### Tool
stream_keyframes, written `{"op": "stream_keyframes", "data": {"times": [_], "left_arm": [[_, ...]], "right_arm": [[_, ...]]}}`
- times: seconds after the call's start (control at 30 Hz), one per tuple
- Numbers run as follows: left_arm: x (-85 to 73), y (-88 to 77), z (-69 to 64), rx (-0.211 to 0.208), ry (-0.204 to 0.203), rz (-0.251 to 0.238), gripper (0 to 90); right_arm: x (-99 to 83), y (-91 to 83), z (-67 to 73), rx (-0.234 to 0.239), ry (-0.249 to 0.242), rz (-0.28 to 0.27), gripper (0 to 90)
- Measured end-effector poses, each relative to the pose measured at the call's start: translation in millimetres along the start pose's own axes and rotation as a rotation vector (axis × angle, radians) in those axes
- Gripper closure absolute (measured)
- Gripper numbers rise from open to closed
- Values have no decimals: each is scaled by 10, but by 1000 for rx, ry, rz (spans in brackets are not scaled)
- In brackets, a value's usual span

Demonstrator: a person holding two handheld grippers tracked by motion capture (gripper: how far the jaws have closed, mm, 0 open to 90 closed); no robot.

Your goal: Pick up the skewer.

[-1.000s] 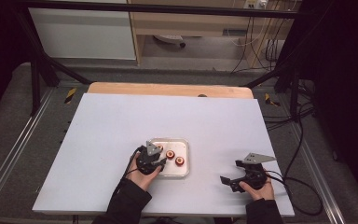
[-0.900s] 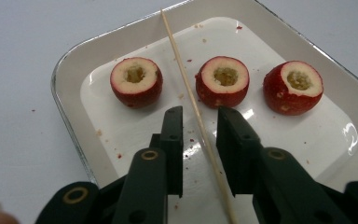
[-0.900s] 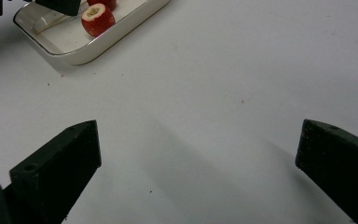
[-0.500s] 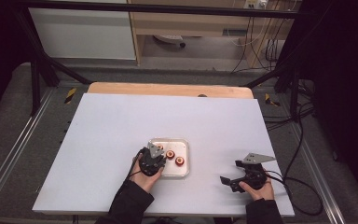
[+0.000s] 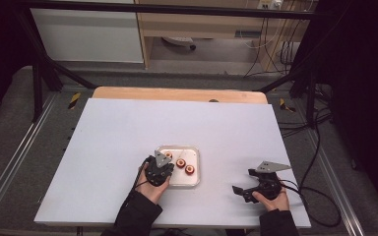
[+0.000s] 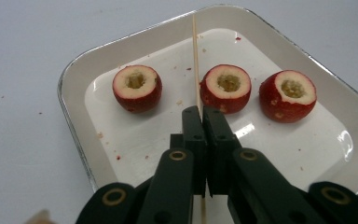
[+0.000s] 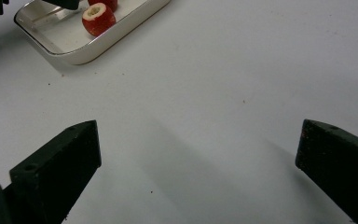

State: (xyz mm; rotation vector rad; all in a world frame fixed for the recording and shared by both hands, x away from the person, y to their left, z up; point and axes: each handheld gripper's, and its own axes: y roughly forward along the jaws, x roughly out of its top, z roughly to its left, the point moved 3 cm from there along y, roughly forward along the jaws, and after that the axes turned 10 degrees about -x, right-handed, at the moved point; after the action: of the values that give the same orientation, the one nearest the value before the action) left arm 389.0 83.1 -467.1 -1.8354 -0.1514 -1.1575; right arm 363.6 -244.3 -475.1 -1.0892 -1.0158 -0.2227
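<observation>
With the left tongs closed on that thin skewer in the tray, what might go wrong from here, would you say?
1. The skewer is thin and held near one end by the left tongs; it may slip or pivot when lifted.
2. The cored red fruits sit loose in the tray and could roll when pierced.
3. The right tongs rest open, away from the tray, so nothing steadies it.

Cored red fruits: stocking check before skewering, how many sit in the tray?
3, in a row across the tray: left fruit, middle fruit beside the skewer, right fruit. None seems hidden.

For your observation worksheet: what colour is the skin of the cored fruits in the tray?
Red, with pale flesh at the cut tops; the fruits show best in the left gripper view.
</observation>
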Motion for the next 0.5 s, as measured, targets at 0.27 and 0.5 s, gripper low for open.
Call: {"op": "stream_keyframes", "data": {"times": [0.27, 0.5], "left_arm": [[49, -163, 50, -54, 29, -25, 884], [68, -262, 112, -116, 53, -22, 884]], "right_arm": [[24, 4, 25, 0, -20, -4, 6], [90, 31, 101, -26, -65, 3, 6]]}}
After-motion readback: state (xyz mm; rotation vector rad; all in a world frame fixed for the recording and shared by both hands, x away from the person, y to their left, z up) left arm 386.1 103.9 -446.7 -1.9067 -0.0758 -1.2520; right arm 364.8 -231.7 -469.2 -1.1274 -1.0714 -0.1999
